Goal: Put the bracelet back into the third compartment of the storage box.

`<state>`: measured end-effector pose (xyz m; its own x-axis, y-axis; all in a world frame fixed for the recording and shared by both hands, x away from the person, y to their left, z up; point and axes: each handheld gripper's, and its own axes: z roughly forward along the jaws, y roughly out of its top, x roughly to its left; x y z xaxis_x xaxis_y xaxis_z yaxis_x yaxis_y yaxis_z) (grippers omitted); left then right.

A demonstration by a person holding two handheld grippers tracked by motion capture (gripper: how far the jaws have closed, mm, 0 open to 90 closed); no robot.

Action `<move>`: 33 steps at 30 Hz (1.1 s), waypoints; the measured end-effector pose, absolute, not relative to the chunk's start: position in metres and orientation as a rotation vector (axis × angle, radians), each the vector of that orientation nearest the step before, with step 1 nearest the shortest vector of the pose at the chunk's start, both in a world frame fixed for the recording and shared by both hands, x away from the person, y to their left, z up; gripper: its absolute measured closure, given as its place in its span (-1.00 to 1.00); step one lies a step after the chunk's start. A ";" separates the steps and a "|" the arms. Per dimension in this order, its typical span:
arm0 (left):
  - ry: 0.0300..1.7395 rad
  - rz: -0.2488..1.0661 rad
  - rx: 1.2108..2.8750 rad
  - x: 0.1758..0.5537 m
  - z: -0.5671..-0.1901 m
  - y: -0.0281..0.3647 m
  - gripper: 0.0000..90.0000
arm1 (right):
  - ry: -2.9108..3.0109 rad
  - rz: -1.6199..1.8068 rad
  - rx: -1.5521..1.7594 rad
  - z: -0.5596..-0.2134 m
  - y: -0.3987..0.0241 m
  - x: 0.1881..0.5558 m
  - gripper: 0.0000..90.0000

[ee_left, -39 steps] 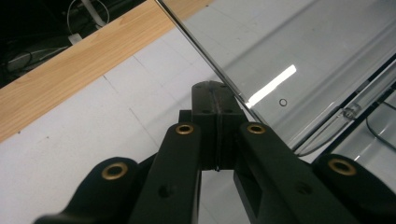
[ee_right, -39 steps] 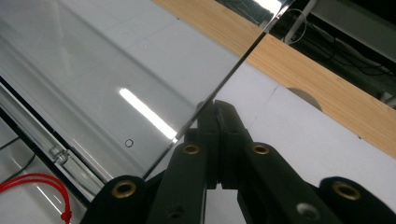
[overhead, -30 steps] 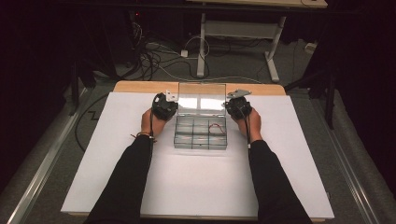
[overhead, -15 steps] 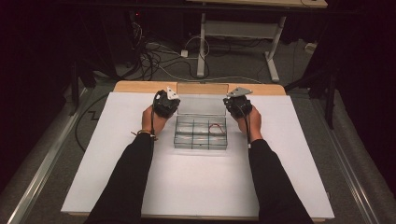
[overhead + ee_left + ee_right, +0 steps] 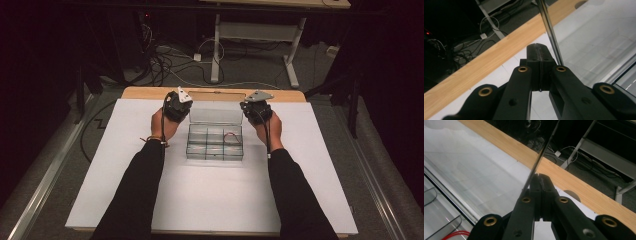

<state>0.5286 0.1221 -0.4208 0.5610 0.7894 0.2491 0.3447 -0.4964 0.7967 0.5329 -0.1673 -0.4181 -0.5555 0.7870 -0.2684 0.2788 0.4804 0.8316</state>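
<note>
Fingertips of both grippers are pressed together with no gap and nothing between them. High view: left gripper [image 5: 178, 106] sits at the left end of the clear lid [image 5: 216, 113], right gripper [image 5: 256, 106] at the lid's right end, each held in a hand with black sleeves coming in from the near edge of the table. Lid stands raised, roughly upright, hinged along the far side of the clear compartment box [image 5: 215, 142]. Box rests on the white sheet [image 5: 210, 195] a bit beyond the table's middle, nearer the far edge, about centred between left and right edges. Red wire [image 5: 230, 136] lies in a far-right compartment of the box. Wooden table strip [image 5: 145, 93] shows past the sheet's far edge; cables and a desk frame are on the floor beyond. Left gripper view: black jaws shut flat on each other, left gripper [image 5: 539, 53] just beside the lid's thin side edge [image 5: 550, 32], which runs up right of the tips; whether they touch it I cannot tell. Lid pane spreads off to the right, wood strip to the left. Right gripper view: jaws shut, right gripper [image 5: 540, 178] just beside the lid's edge [image 5: 544, 148] slanting up on their left; contact unclear. Red wire [image 5: 461, 233] appears at lower left inside a compartment.
</note>
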 end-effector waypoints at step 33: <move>0.912 0.829 1.990 0.516 -0.406 0.124 0.95 | 1.955 1.096 0.918 -0.399 -0.166 0.517 1.00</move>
<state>0.5157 0.1243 -0.4059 0.5299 0.8161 0.2306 0.3080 -0.4385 0.8443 0.5174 -0.1664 -0.3990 -0.5005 0.8342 -0.2316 0.2377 0.3896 0.8898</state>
